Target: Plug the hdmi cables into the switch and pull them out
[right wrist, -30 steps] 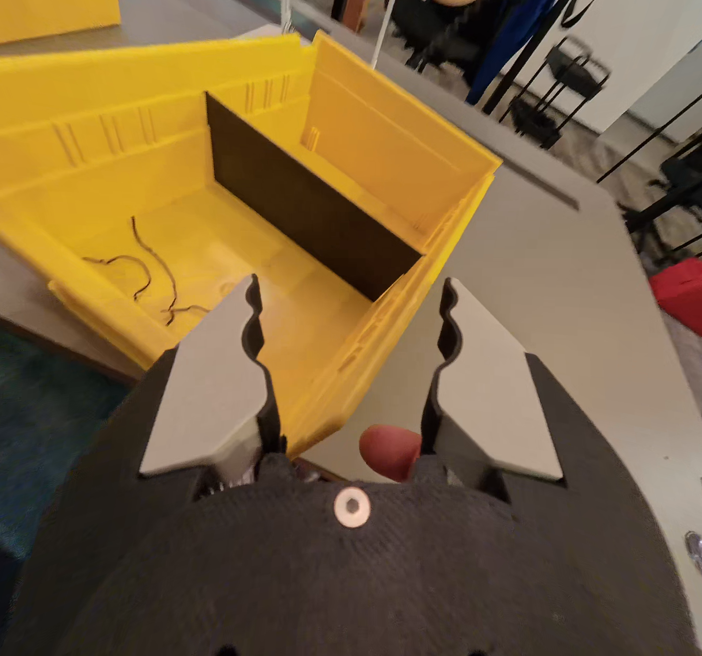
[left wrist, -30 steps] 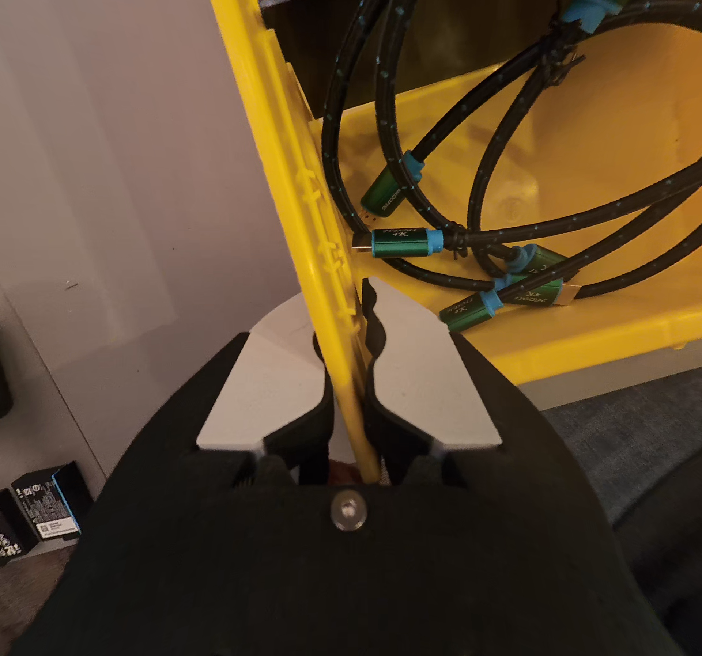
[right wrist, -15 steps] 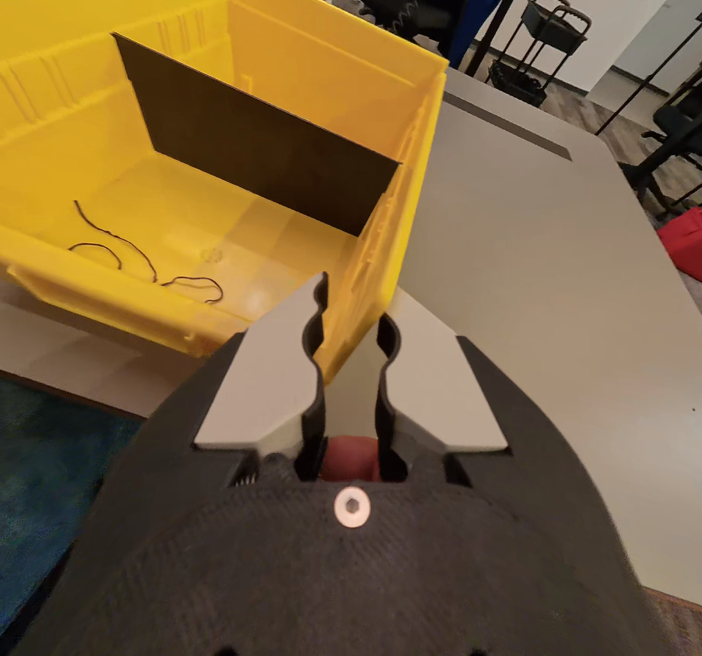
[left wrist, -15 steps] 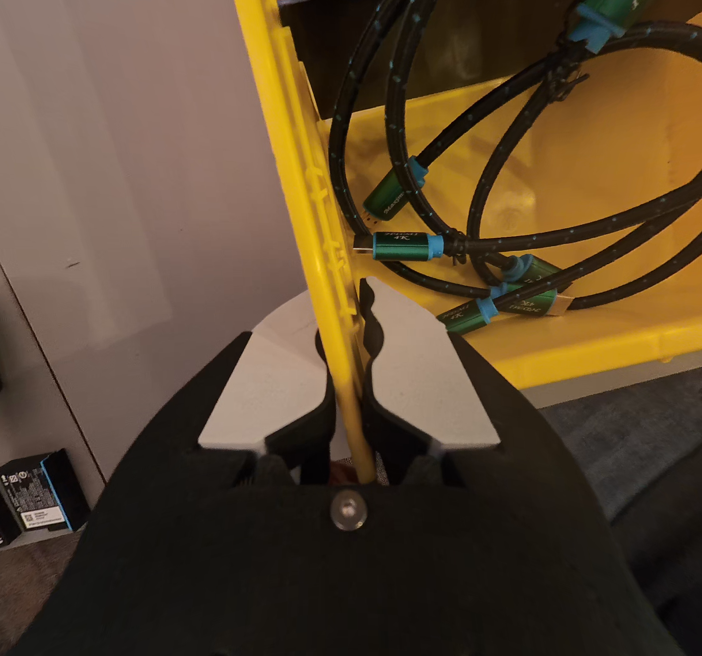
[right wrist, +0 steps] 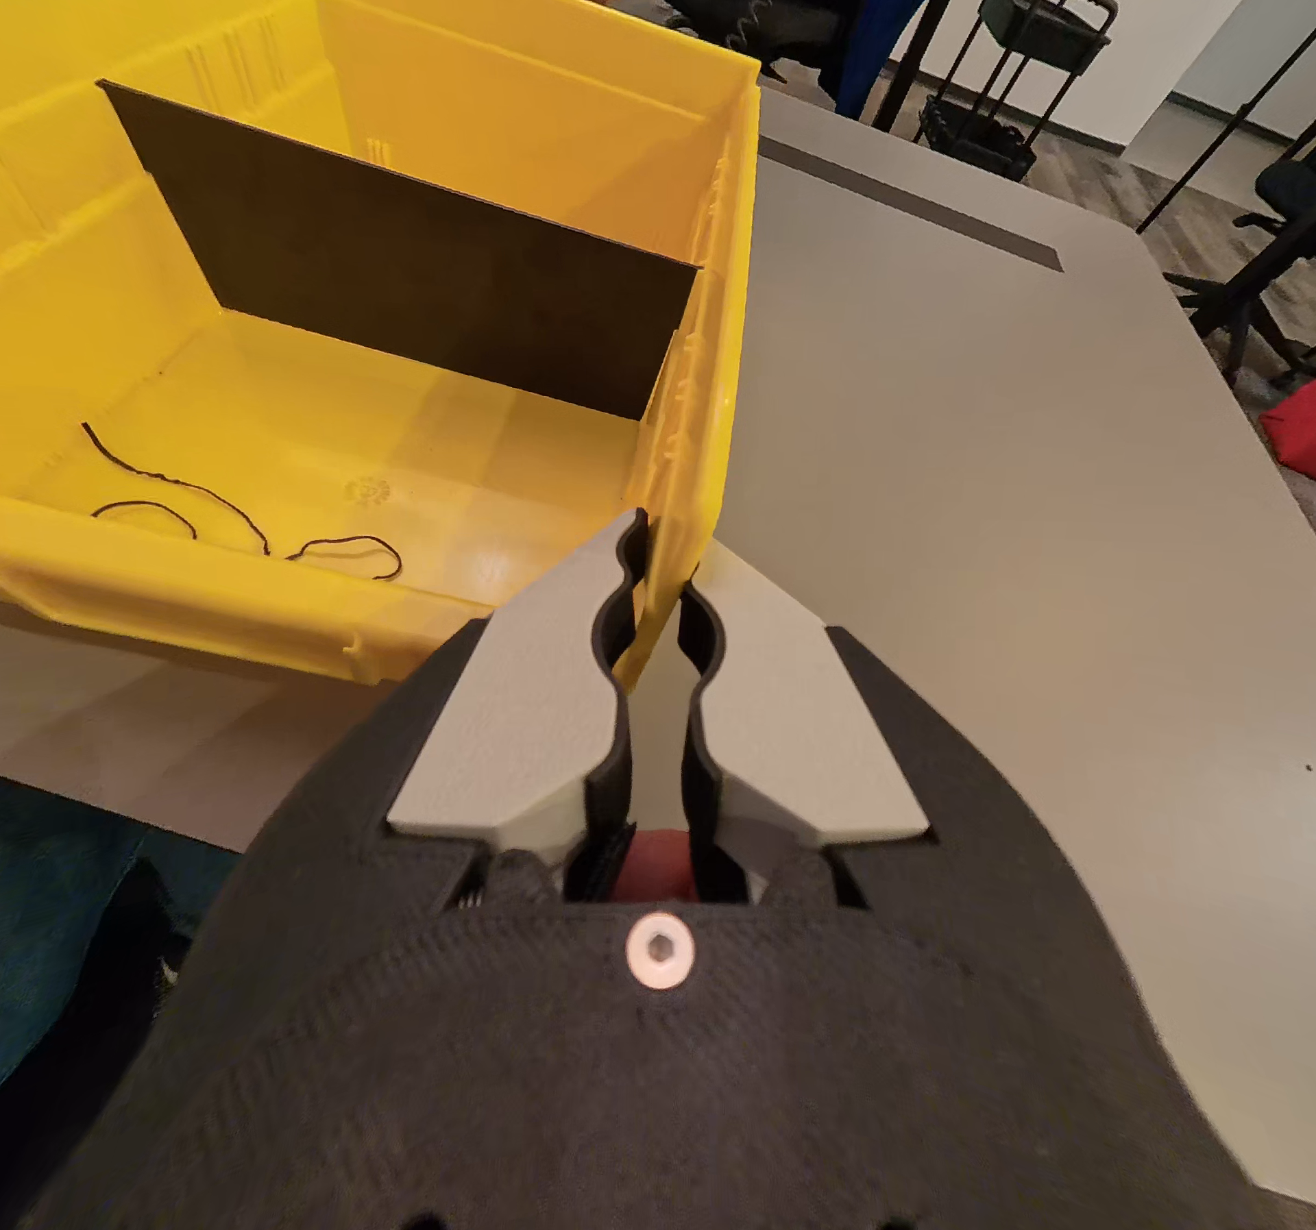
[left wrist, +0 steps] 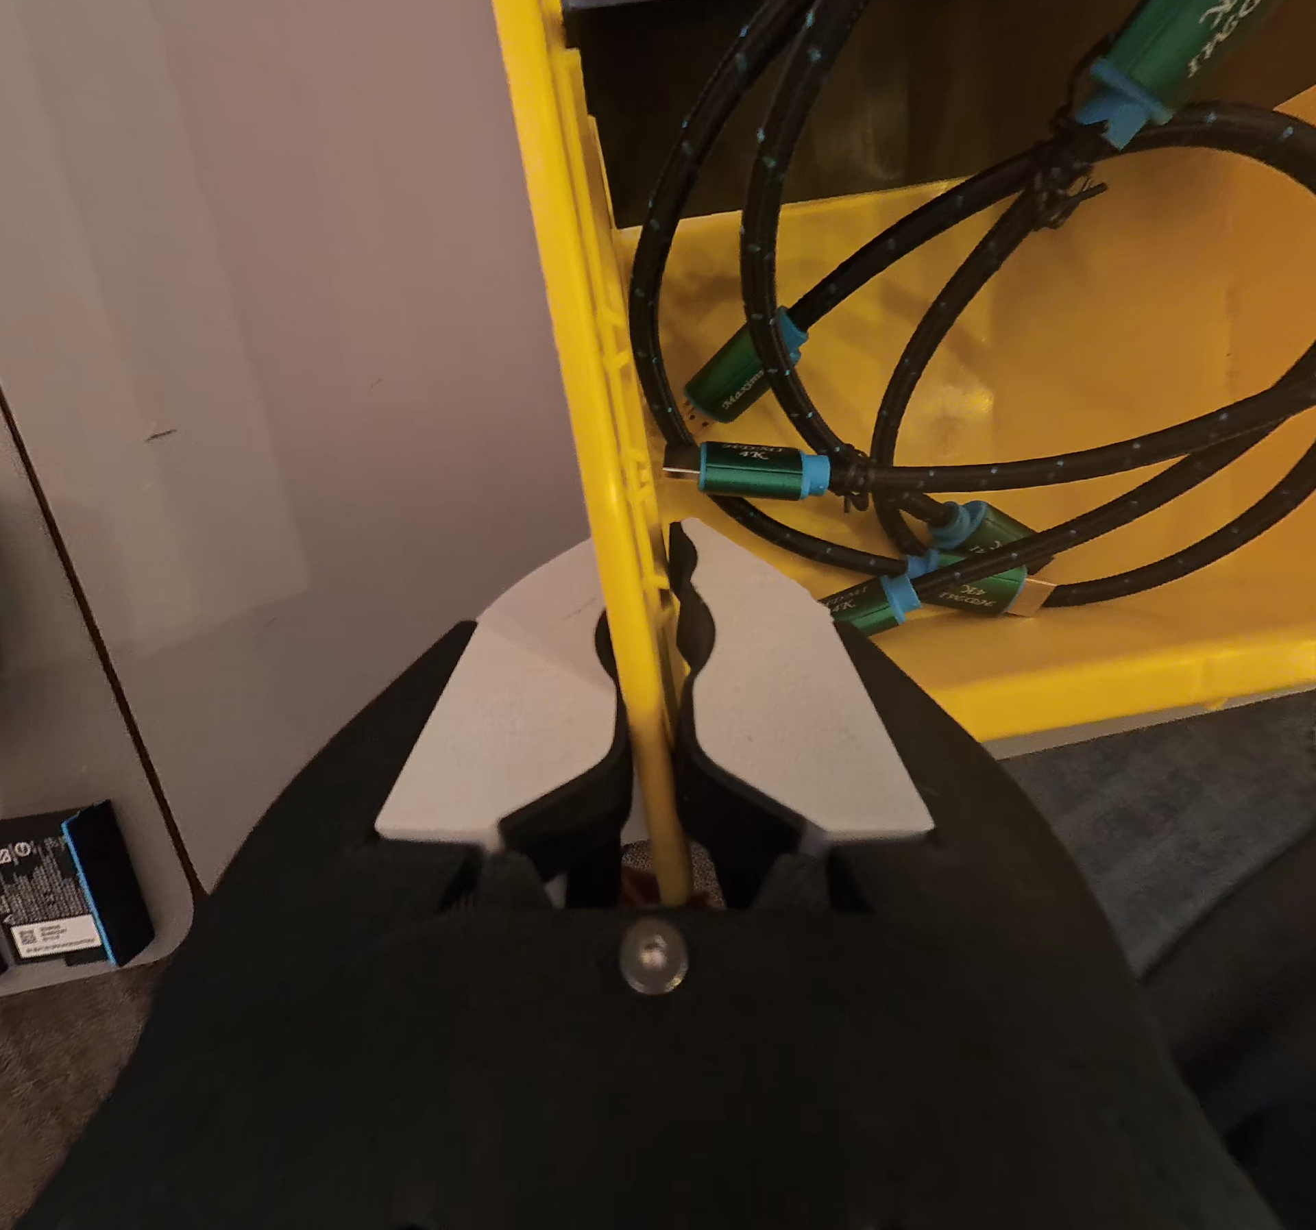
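In the left wrist view, my left gripper (left wrist: 644,555) is shut on the left side wall of a yellow bin (left wrist: 570,270). In that bin lie several black braided hdmi cables (left wrist: 1068,470) with green plugs (left wrist: 755,473), in front of a black divider (left wrist: 926,92). In the right wrist view, my right gripper (right wrist: 666,555) is shut on the near right wall of a yellow bin (right wrist: 498,92). This bin has a black divider (right wrist: 427,284) and holds only thin black threads (right wrist: 235,519). No switch is clearly in view.
The bin stands on a grey table (right wrist: 997,484). Office chairs and a black cart (right wrist: 1032,57) stand on the floor beyond it. A red thing (right wrist: 1296,434) lies at the far right. A small black box (left wrist: 71,890) sits at the lower left of the left wrist view. Spacing between my two grippers at the tips: around 65 cm.
My right gripper was open beside the bin; it moved onto the right wall and closed on it. My left gripper stayed shut on its wall, and the bin drifted slightly right in view.
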`<state>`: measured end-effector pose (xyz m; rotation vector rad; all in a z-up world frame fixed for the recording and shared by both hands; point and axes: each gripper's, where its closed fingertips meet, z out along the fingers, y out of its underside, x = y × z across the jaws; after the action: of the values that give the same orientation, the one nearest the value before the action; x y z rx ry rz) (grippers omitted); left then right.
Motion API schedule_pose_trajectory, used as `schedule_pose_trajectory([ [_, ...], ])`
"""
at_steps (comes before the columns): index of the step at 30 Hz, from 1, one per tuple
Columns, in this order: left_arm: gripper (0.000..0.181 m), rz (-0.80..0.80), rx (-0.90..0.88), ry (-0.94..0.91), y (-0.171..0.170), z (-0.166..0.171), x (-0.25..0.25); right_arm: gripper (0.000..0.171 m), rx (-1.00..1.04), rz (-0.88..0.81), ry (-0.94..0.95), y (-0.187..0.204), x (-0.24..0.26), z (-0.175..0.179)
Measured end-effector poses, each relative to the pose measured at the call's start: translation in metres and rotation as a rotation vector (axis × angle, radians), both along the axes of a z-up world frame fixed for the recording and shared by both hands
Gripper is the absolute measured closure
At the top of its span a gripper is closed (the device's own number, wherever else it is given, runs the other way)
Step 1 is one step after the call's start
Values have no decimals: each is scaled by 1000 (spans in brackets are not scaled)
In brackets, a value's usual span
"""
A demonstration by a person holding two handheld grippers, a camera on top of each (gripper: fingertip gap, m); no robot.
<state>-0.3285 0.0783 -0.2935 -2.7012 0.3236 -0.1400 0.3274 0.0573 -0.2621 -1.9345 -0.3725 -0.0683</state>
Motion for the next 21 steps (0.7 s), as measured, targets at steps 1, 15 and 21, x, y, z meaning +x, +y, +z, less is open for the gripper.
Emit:
schedule_pose_trajectory([
  [1,175,4,0,-2,-1,0,-1,170,-2,-5,3,0,4,0],
  [15,176,58,3,-34,-7,0,-20,170,5,-115,18,-9,75,0],
  [21,177,82,6,-43,-8,0,-27,170,11,-142,48,-8,98,0],
])
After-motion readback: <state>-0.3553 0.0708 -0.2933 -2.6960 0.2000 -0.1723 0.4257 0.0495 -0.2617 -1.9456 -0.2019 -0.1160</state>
